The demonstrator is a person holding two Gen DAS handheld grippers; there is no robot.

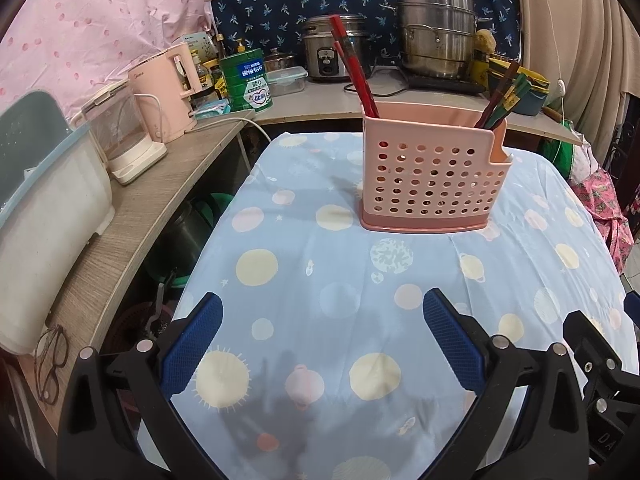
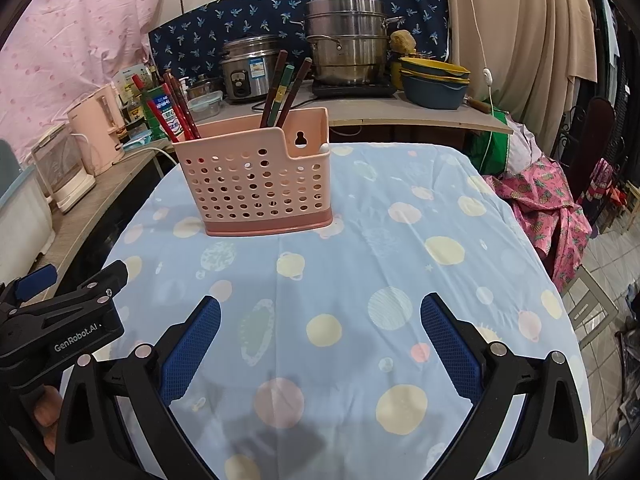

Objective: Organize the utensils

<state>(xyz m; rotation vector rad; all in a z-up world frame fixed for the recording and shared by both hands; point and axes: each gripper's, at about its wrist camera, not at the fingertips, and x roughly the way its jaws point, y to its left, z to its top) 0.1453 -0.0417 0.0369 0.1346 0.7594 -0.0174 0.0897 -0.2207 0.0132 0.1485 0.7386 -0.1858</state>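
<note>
A pink perforated utensil holder (image 1: 430,176) stands upright on the blue planet-print tablecloth (image 1: 320,280); it also shows in the right wrist view (image 2: 256,184). Red chopsticks (image 1: 354,68) lean in its left compartment and dark brown and green chopsticks (image 1: 502,98) in its right one. In the right wrist view the red chopsticks (image 2: 172,110) and the brown and green chopsticks (image 2: 284,88) stand the same way. My left gripper (image 1: 322,340) is open and empty, low over the cloth near the front edge. My right gripper (image 2: 320,340) is open and empty beside it.
A wooden shelf (image 1: 160,184) on the left carries a pink kettle (image 1: 168,88), a clear kettle (image 1: 120,140) and glasses (image 1: 50,364). The back counter holds a rice cooker (image 2: 250,68), a steel steamer pot (image 2: 348,40) and stacked bowls (image 2: 434,82). Pink cloth (image 2: 548,212) lies right of the table.
</note>
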